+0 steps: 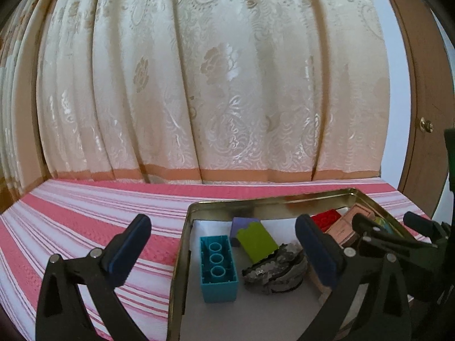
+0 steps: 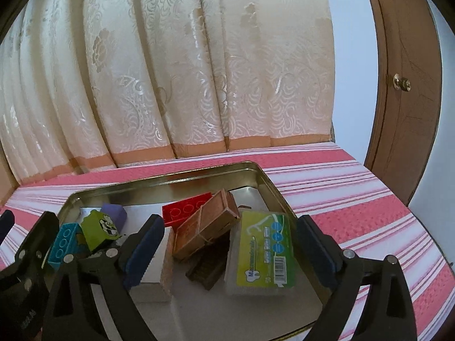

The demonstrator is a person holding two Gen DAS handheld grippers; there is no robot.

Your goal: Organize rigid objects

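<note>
1. The rigid objects are collected in a shallow metal tin (image 2: 257,174), which lies on a surface under a pink and white striped cloth (image 2: 355,187). I cannot tell if that surface is a bed or a desk. The tin's low walls keep the loose pieces together, so I judge it is the container chosen for this task.
2. The left hand-held gripper (image 1: 223,240) hovers at the tin's left end with its fingers wide apart and nothing between the pads. One finger is outside the wall and the other is over the inside.
3. The right hand-held gripper (image 2: 231,241) is also spread apart and empty, above the tin's right half.
4. The left wrist view shows clearly the teal brick (image 1: 218,270) lying on its side, the lime brick (image 1: 257,240), the purple block (image 1: 241,224) and a grey crumpled lump (image 1: 277,270). I cannot say what the lump is.
5. The right wrist view shows what the left one mostly hides: a copper-coloured box (image 2: 206,227) leaning on the red brick (image 2: 184,209), a clear case with a green label (image 2: 263,251), and a white box (image 2: 155,267).
6. Both hand-held grippers being open and empty, I judge that most of the sorting is probably done.
</note>
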